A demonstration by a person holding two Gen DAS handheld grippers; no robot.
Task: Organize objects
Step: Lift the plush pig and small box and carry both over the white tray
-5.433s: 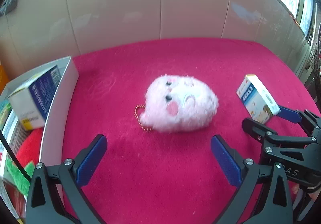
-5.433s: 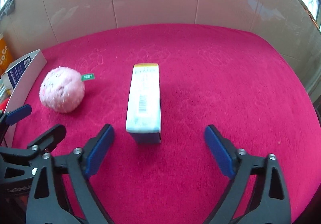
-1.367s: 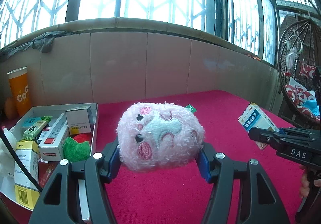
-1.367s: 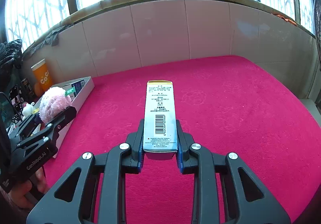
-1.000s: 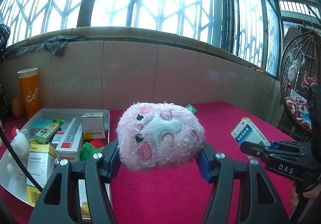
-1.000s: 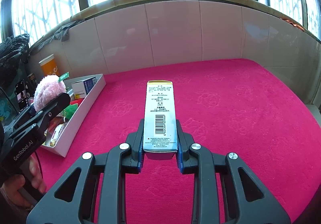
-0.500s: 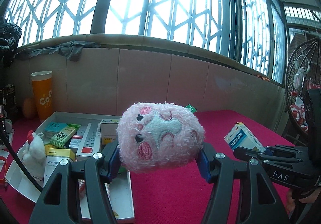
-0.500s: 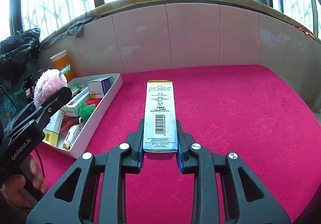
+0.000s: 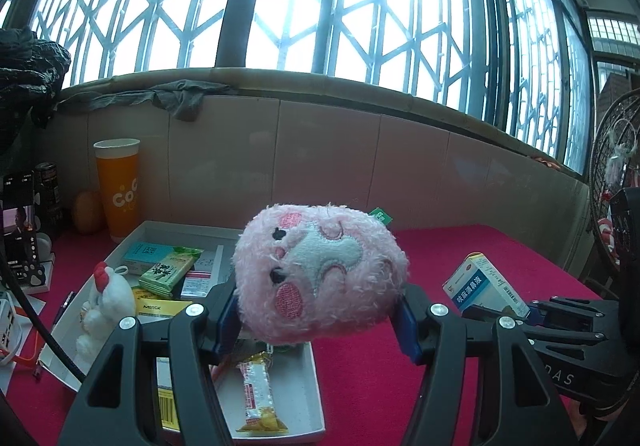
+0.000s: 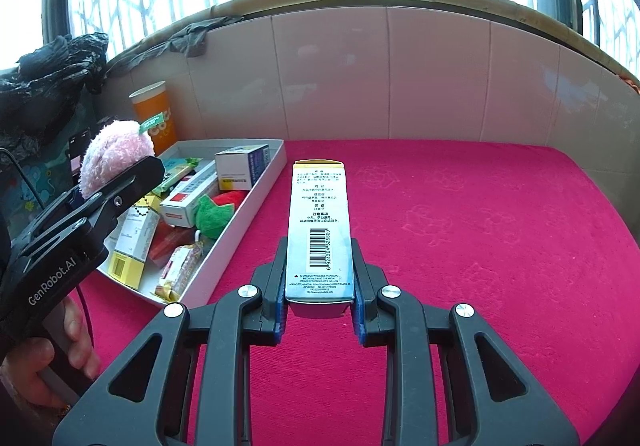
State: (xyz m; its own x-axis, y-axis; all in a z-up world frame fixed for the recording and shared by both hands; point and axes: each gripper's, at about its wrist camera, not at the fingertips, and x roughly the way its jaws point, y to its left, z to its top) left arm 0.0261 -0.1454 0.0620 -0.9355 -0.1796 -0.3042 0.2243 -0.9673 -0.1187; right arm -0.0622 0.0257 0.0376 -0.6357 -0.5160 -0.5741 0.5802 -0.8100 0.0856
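Note:
My left gripper (image 9: 318, 316) is shut on a fluffy pink plush toy (image 9: 320, 270) with a stitched face, held in the air over the near end of a white tray (image 9: 318, 398). In the right wrist view the same toy (image 10: 116, 158) shows at the left, above the tray (image 10: 224, 258). My right gripper (image 10: 320, 310) is shut on a long medicine box (image 10: 320, 230) with a barcode, held above the red cloth (image 10: 480, 246) just right of the tray. That box (image 9: 486, 288) also appears at the right of the left wrist view.
The tray holds several boxes, snack packets, a white plush chicken (image 9: 106, 302) and a green-and-red plush (image 10: 218, 212). An orange paper cup (image 9: 118, 190) stands behind it by the tiled wall. A phone (image 9: 18, 222) and clutter sit at the far left. A person's hand (image 10: 44, 358) grips the left tool.
Both grippers have carried their loads leftward toward the tray, which now sits nearer and more central in both views. Neither grip has changed.

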